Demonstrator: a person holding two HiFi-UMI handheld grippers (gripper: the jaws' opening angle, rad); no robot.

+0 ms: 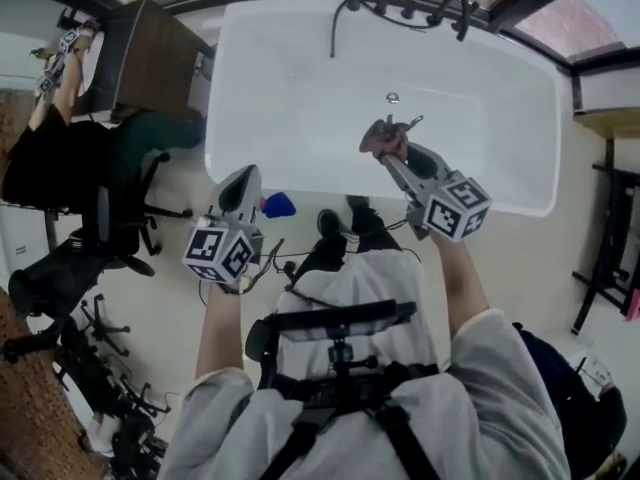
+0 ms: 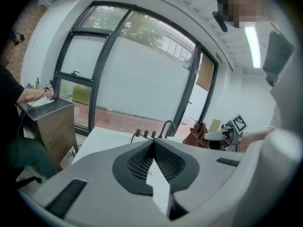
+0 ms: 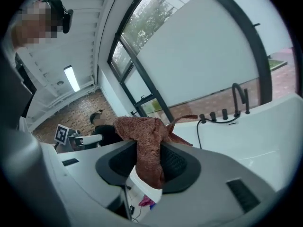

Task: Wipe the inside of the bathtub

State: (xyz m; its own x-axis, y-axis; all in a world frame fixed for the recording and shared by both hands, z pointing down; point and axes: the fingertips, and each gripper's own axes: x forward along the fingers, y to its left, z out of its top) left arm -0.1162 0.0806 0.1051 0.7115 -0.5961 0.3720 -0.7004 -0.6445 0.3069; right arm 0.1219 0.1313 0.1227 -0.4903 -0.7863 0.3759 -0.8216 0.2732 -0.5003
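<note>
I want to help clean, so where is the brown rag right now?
The brown rag is pinched in the right hand-held gripper, held above the white bathtub on the head view's right, near the drain.

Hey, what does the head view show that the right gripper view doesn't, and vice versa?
Only the head view: the drain and the wearer's black chest harness. Only the right gripper view: a ceiling light and trees outside the window. Both: the white bathtub, its black faucet, and the reddish-brown cloth clamped in the right gripper.
</note>
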